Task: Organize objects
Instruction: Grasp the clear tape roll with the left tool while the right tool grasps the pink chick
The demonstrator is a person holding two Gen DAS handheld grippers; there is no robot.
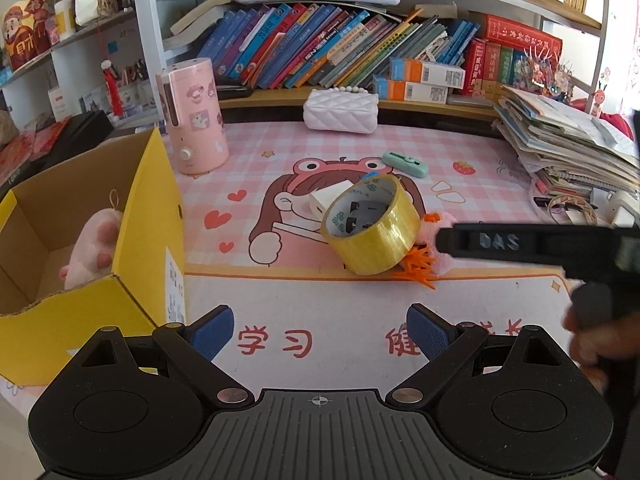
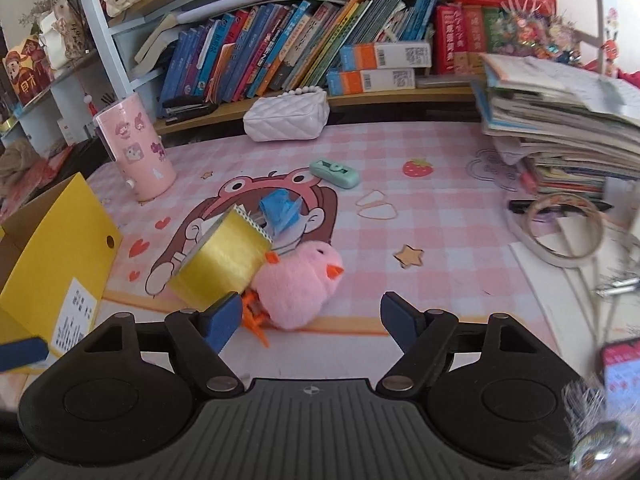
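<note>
A yellow tape roll leans on a pink plush chick with orange feet in the middle of the pink desk mat; the roll also shows in the right wrist view. A white block lies behind the roll. A mint green correction tape lies farther back. A yellow cardboard box at the left holds a pink plush paw. My left gripper is open and empty, short of the roll. My right gripper is open, its fingers either side of the chick's near end.
A pink cartoon canister stands behind the box. A white quilted purse lies at the shelf foot. A stack of papers and loose tape rings fill the right. A phone lies at the near right. Bookshelves line the back.
</note>
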